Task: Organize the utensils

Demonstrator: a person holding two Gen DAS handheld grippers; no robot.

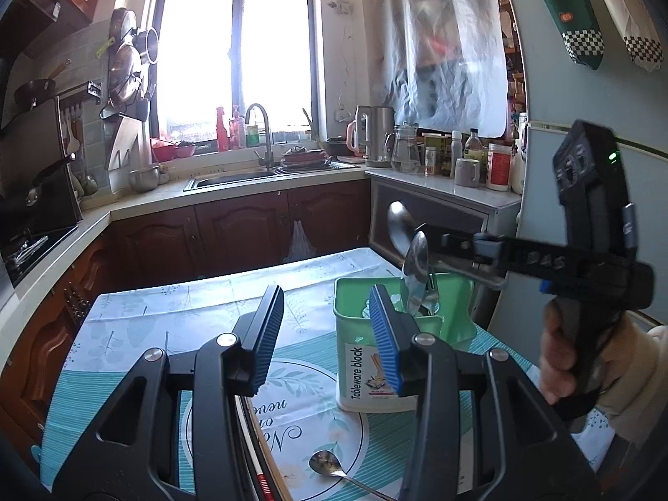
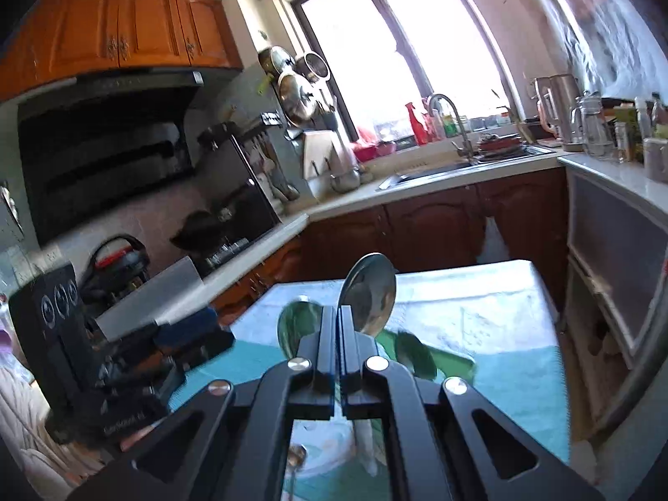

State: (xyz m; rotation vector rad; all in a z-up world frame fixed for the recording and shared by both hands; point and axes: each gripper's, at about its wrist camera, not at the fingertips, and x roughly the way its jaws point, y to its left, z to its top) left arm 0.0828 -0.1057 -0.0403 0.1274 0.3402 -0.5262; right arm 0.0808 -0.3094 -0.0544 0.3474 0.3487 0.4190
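In the left wrist view my left gripper [image 1: 325,334] stands open over the table with nothing between its blue pads [image 1: 267,334]. Just behind its right finger is a green holder [image 1: 451,304] labelled "Tableware block", with spoons [image 1: 417,267] standing in it. From the right a hand holds my right gripper [image 1: 421,237] above the holder, shut on the handle of a steel spoon [image 1: 396,223]. The right wrist view shows that gripper [image 2: 338,313] shut, the spoon's bowl [image 2: 369,296] sticking up past its tips. Another spoon [image 1: 325,463] lies loose on the cloth near me.
The table wears a teal and white cloth [image 1: 167,325]. Brown cabinets, a sink [image 1: 234,179] and a worktop run behind it; a grey cabinet [image 1: 442,208] with jars stands at the right. A fridge door [image 1: 542,167] is close on the right.
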